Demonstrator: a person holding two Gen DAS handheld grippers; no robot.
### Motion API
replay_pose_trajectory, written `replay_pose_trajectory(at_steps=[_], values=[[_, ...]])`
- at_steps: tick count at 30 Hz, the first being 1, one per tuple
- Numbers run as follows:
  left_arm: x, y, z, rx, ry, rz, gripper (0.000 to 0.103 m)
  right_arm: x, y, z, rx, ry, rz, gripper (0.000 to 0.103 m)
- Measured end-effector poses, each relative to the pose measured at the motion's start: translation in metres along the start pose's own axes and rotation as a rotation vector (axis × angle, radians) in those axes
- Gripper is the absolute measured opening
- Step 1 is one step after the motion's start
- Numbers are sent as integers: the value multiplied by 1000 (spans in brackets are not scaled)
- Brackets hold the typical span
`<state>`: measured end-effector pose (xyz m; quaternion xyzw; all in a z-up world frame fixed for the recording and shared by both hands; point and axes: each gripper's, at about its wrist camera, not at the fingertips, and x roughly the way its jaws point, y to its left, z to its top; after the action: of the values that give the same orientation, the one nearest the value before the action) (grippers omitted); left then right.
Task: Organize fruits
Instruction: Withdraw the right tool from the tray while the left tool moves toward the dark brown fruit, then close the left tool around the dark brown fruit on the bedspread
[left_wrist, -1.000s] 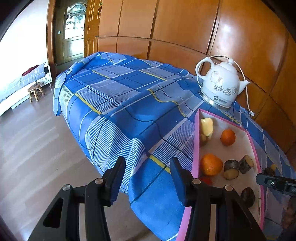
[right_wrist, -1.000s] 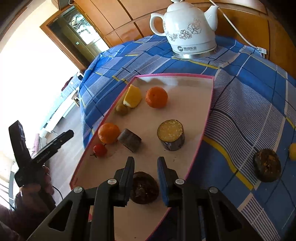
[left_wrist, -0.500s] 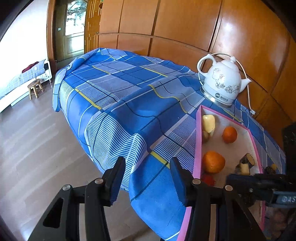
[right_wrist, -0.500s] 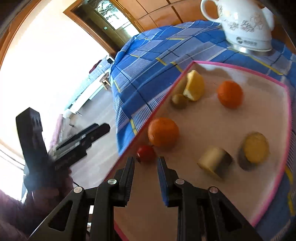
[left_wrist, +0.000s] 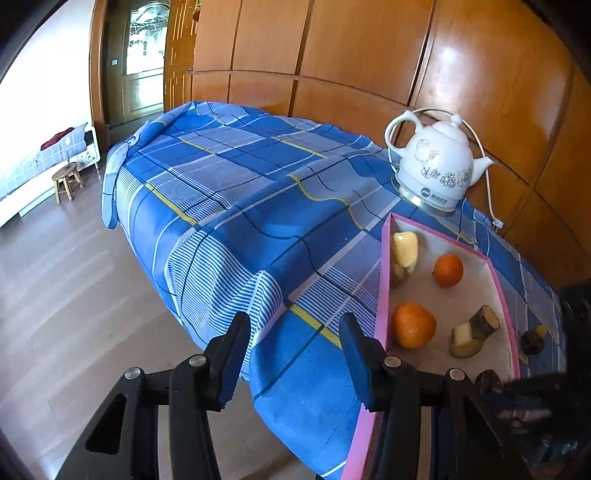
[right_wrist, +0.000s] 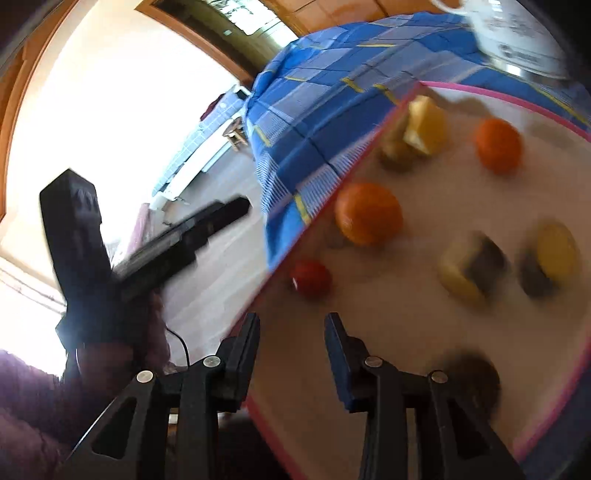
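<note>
A pink-rimmed white tray (left_wrist: 382, 280) lies on the blue plaid cloth. It holds two oranges (left_wrist: 413, 325) (left_wrist: 448, 270), a yellow apple wedge (left_wrist: 405, 248), two cut brown-skinned chunks (left_wrist: 474, 331) and a dark round fruit (left_wrist: 487, 382). The right wrist view is blurred; it shows the tray rim (right_wrist: 373, 144), the near orange (right_wrist: 368, 214), a small red fruit (right_wrist: 311, 277) and the dark fruit (right_wrist: 471, 369). My right gripper (right_wrist: 291, 332) is open and empty over the tray's near corner. My left gripper (left_wrist: 293, 343) is open and empty, left of the tray.
A white ceramic kettle (left_wrist: 436, 166) with a cord stands behind the tray by the wood-panelled wall. A dark fruit (left_wrist: 532, 341) lies on the cloth right of the tray. The table edge drops to a wooden floor on the left; a small stool (left_wrist: 67, 181) stands far off.
My right gripper let go of the dark round fruit in the tray, then swung left toward the tray's near corner and opened wider. My left gripper stayed open and barely moved.
</note>
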<state>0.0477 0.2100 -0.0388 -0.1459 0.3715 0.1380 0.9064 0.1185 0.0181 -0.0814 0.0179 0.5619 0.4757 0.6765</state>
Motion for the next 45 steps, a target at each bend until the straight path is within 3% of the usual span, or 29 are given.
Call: replay_pose_trajectory(at_steps=[10, 15, 22, 29, 34, 45], values=[[-19, -14, 4, 33, -36, -4, 52, -83, -14, -51, 133, -179, -150, 38], [-30, -29, 5, 73, -48, -31, 52, -126, -41, -75, 219, -240, -291, 38], [-39, -81, 3, 195, -34, -133, 54, -185, -76, -106, 331, -285, -483, 38], [-37, -166, -9, 374, 24, -282, 54, -229, -108, -128, 373, -267, -636, 38], [-33, -215, -22, 483, 66, -346, 54, -246, -129, -147, 409, -277, -691, 38], [-32, -279, -40, 643, 62, -335, 54, -262, -153, -167, 477, -366, -674, 38]])
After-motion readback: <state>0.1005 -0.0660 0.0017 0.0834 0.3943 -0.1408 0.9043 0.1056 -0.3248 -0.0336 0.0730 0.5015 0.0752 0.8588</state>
